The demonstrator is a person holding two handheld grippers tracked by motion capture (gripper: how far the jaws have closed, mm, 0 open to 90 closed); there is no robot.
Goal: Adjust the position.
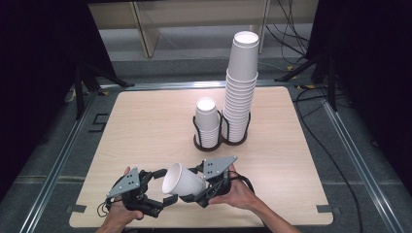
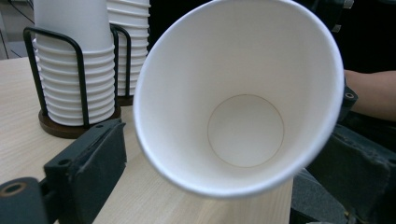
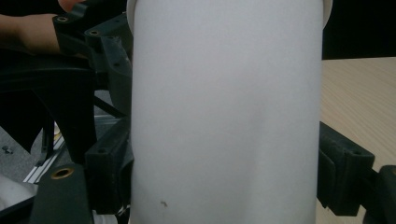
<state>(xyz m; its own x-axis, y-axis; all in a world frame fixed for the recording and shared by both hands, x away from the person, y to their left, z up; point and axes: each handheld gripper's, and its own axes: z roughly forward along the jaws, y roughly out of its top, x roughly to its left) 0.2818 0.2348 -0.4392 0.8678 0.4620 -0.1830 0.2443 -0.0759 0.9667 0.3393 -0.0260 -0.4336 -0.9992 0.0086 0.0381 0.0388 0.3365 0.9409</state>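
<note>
A white paper cup (image 1: 182,180) lies on its side in the air above the table's near edge, mouth toward the left. My right gripper (image 1: 197,185) is shut on its body; in the right gripper view the cup wall (image 3: 224,116) sits pressed between both pads of the gripper (image 3: 227,172). My left gripper (image 1: 164,188) is at the cup's mouth. Its own view looks into the cup (image 2: 245,130), whose rim sits between the spread jaws of the gripper (image 2: 224,163). A narrow gap shows beside the left pad (image 2: 100,156), so it stands open.
A black wire holder (image 1: 209,144) stands mid-table with a short stack of cups (image 1: 207,121) and a tall stack (image 1: 240,87) in it. The wooden table (image 1: 145,126) stretches bare to the left and right. Dark stands and cables lie around the table.
</note>
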